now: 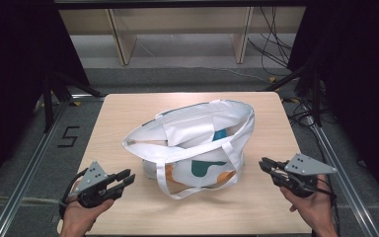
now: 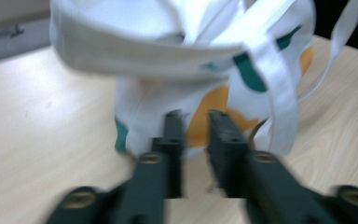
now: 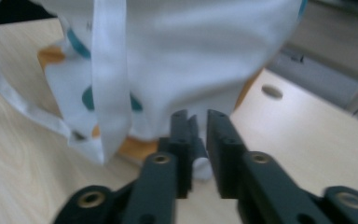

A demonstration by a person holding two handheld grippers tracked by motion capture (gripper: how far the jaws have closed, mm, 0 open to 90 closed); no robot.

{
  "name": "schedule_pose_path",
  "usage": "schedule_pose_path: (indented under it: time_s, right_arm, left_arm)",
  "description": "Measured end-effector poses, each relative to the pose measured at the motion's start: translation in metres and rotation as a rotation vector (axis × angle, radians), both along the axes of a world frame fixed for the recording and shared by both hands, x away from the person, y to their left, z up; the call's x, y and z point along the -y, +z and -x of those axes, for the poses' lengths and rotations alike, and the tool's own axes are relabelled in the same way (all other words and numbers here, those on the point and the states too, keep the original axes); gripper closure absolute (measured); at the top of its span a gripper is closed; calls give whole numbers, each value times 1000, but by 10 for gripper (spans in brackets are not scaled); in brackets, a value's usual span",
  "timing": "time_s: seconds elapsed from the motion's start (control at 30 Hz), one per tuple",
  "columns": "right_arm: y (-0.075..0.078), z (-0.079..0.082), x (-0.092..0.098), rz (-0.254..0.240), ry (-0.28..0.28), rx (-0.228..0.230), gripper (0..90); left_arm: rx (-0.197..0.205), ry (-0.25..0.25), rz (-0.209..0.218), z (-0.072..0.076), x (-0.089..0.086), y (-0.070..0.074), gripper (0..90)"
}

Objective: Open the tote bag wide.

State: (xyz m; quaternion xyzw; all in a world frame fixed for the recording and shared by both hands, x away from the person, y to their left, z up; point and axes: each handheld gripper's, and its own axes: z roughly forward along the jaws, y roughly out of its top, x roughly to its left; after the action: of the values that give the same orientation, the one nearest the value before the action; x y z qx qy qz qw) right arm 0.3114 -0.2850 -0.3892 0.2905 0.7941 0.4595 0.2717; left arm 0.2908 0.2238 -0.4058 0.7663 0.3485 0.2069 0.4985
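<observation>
One white fabric tote bag (image 1: 197, 148) with teal and orange patches, mid-table (image 1: 113, 118); left gripper (image 1: 127, 178) and right gripper (image 1: 265, 164) flank it, jaws apparently slightly parted, empty.

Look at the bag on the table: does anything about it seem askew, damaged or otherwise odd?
Nothing looks damaged or spilled. The white tote bag stands slumped on the table, its mouth gaping open and one handle strap flopped onto the tabletop in front. Ordinary for soft fabric. Both claws, left and right, sit apart from it.
</observation>
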Motion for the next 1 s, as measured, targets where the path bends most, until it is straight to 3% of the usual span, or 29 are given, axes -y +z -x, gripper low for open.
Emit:
schedule_pose_path:
  time_s: [0.07,0.1,0.13,0.2,0.27,0.37,0.47,0.5,0.57,0.67,0.73,0.77,0.8,0.83,0.9,0.93,0.97,1.0]
  right_arm:
    - [22,-9,-5,0,25,69,900]
    - [22,-9,-5,0,25,69,900]
    - [37,-17,-9,-10,34,96,900]
    - [51,-24,-15,-20,41,124,900]
    - [58,-28,-18,-24,48,129,900]
    - [79,-48,-35,1,73,158,900]
    - [85,-57,-45,22,75,144,900]
    - [88,-67,-52,43,75,132,900]
    - [88,-73,-55,51,71,124,900]
    - [79,-94,-58,62,46,84,900]
    - [76,-98,-57,64,47,70,900]
    - [71,-101,-57,56,41,61,900]
    - [61,-105,-56,84,30,30,900]
    - [61,-105,-56,84,30,30,900]
    - [43,-110,-51,122,11,-2,900]
    - [43,-110,-51,122,11,-2,900]
    - [29,-112,-45,124,-4,-64,900]
    - [20,-116,-42,121,-12,-64,900]
  left_arm:
    - [19,-13,15,-4,2,11,894]
    - [34,-19,18,-6,3,18,894]
    - [65,-25,11,-12,5,31,896]
    - [100,-39,-1,-21,8,43,896]
    - [103,-41,-2,-26,10,47,896]
    - [104,-44,-9,-43,19,57,896]
    - [92,-39,-29,-61,28,60,895]
    - [82,-35,-31,-68,31,60,895]
    - [62,-33,-33,-80,34,57,895]
    - [24,-15,-35,-101,36,46,892]
    - [12,-8,-30,-105,35,42,892]
    - [6,-2,-31,-110,33,39,892]
    - [-19,20,-43,-118,32,29,892]
    - [-19,20,-43,-118,32,29,892]
    - [-55,32,-37,-129,29,19,893]
    - [-72,38,-37,-134,28,14,893]
    - [-86,48,-37,-138,28,10,893]
    - [-99,49,-61,-146,29,2,893]
